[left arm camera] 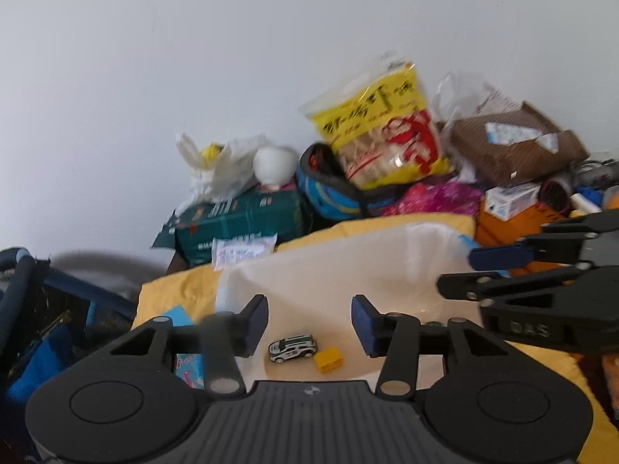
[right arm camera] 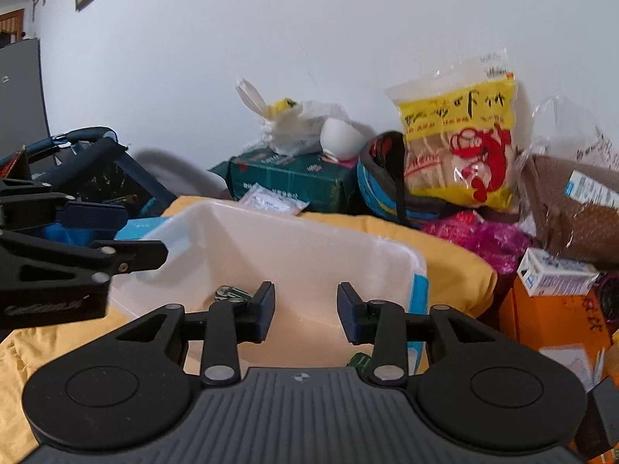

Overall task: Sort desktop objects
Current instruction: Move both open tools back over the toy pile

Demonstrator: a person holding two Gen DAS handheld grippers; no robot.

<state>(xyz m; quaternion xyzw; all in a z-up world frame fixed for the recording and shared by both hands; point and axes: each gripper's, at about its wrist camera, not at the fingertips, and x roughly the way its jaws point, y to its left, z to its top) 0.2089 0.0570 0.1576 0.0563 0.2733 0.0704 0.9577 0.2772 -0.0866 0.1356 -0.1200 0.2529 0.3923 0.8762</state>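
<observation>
A translucent white plastic bin (left arm camera: pixel 348 255) (right arm camera: pixel 309 239) sits on a yellow cloth. Inside it lie a small white and green toy car (left arm camera: pixel 293 347) and a yellow block (left arm camera: pixel 329 359). My left gripper (left arm camera: pixel 309 326) hangs open over the bin's near side, just above the car, with nothing between its fingers. My right gripper (right arm camera: pixel 305 315) is also open and empty over the bin; the other gripper's side (right arm camera: pixel 58 255) shows at its left. In the right wrist view the toy car (right arm camera: pixel 232 293) peeks out behind the left finger, and a dark green object (right arm camera: pixel 359 361) lies partly hidden behind the right one.
Clutter lines the wall behind the bin: a green box (left arm camera: pixel 240 224), a white plastic bag (left arm camera: pixel 216 170), a yellow snack bag (left arm camera: pixel 383 135), a blue pouch (left arm camera: pixel 329 189), a brown package (left arm camera: pixel 514 143). An orange box (right arm camera: pixel 549 317) stands right, a dark basket (left arm camera: pixel 50 309) left.
</observation>
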